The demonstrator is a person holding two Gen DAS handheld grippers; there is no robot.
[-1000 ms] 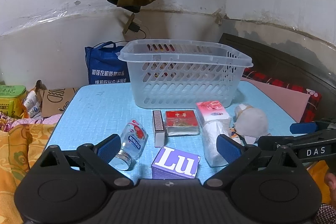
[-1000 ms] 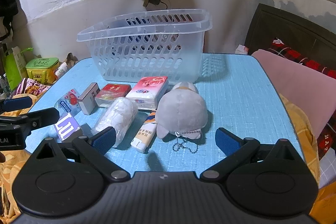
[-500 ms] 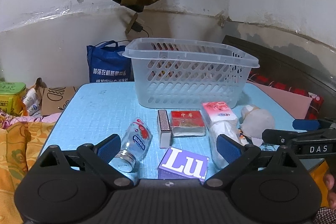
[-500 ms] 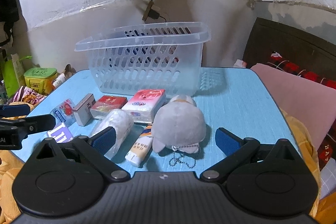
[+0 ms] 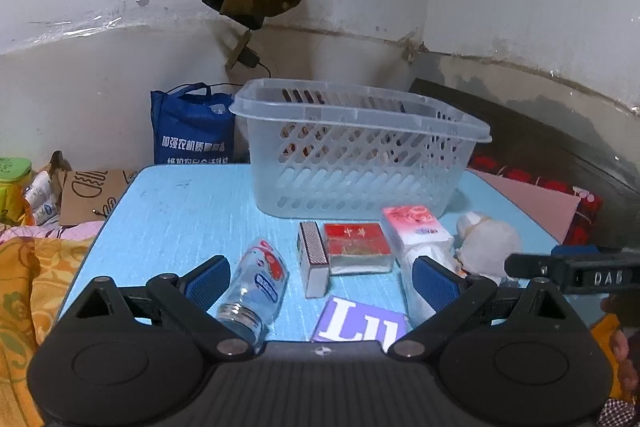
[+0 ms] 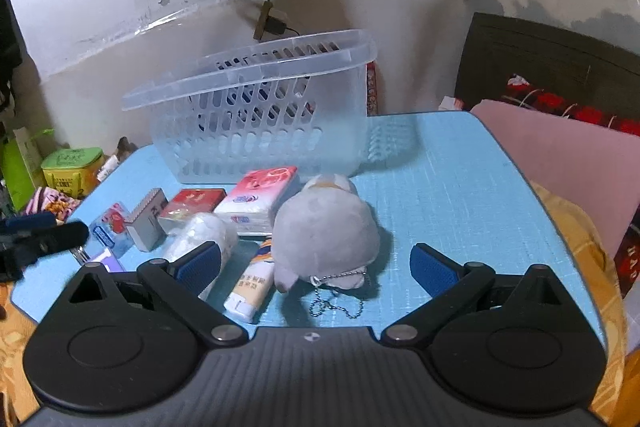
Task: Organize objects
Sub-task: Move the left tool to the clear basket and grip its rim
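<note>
Basket (image 5: 360, 163) of clear plastic stands at the far side of the blue bench (image 5: 192, 211), seemingly unfilled though its floor is hard to make out. Before it lie a grey plush (image 6: 326, 231), tissue pack (image 6: 260, 199), red box (image 5: 356, 247), glass jar (image 5: 256, 287), matchbox (image 5: 313, 259) and tube (image 6: 254, 281). The plush lies straight ahead of the right hand-held gripper (image 6: 316, 267), long axis pointing away; jaws spread, empty. The left hand-held gripper (image 5: 320, 279), likewise spread, cuts off a purple box (image 5: 360, 323).
</note>
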